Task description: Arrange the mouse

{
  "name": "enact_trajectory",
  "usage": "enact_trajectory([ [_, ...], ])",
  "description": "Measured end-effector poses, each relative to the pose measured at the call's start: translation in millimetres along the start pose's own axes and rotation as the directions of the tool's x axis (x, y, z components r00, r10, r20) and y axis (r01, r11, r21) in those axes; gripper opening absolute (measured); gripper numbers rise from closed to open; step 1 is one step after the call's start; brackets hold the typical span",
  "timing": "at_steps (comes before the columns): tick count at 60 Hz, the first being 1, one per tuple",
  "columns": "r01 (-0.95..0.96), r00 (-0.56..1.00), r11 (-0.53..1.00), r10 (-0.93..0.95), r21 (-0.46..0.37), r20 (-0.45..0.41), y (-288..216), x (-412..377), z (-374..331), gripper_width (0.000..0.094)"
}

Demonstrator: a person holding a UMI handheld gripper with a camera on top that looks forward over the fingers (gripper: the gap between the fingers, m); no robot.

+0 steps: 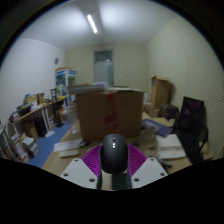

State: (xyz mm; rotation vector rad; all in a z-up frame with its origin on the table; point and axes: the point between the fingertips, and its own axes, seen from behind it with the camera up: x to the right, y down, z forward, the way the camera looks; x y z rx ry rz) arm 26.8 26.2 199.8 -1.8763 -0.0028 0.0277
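Cluttered office space fills the view, with pale walls, a ceiling strip light [92,23] overhead and a blue floor [52,147] running back toward the far wall. Straight ahead stands a large brown cardboard box [108,113], closed at the top, so what it contains cannot be seen. It blocks much of the room behind it. On one side of it runs a desk [38,113] crowded with books and small items too blurred to name, with more stacked underneath near the floor. On the other side a dark office chair [190,120] stands near another table [168,146] carrying papers, and further brown boxes [160,92] are stacked against the wall behind.

Close in front, the gripper [113,172] holds a black mouse [114,153], with a pale scroll wheel, between its two fingers. The purple pads [92,160] press against both sides of the mouse, which is lifted above the floor and points toward the cardboard box, well short of it.
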Motion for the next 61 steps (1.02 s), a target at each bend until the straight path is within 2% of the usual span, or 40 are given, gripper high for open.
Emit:
enact_trajectory([
  [5,0.020,0.997,0.999,-0.017,0.027,-0.078,-13,67,10,0.0326],
  [9,0.021,0.993,0.999,-0.025,-0.039,-0.119,20,108,18,0.0324],
  [18,-0.013,0.996,0.975,-0.008,-0.222,-0.092,133,135,29,0.0325],
  [25,-0.016,0.998,0.950,-0.004,-0.312,-0.064,191,132,31,0.0341],
  [26,-0.019,0.998,0.945,-0.002,-0.325,-0.064,198,132,32,0.0405],
  [27,-0.017,0.998,0.944,-0.003,-0.328,-0.061,200,131,30,0.0369],
  [28,-0.015,0.998,0.955,-0.003,-0.295,-0.060,198,131,34,0.0374],
  [32,-0.020,0.998,0.955,0.004,-0.294,-0.055,201,131,36,0.0441],
  [37,-0.019,0.999,0.939,0.003,-0.343,-0.047,202,131,34,0.0507],
  [38,-0.017,0.999,0.934,0.000,-0.356,-0.049,203,131,33,0.0537],
  [39,-0.019,0.998,0.928,-0.002,-0.372,-0.057,204,132,31,0.0627],
  [40,-0.024,0.998,0.921,-0.002,-0.388,-0.068,205,133,29,0.0619],
  [44,-0.048,0.995,0.908,0.005,-0.415,-0.103,202,134,19,0.0867],
  [52,-0.084,0.991,0.917,0.036,-0.390,-0.128,173,117,-15,0.0845],
  [61,-0.126,0.979,0.923,0.056,-0.362,-0.196,149,93,-87,0.0845],
])
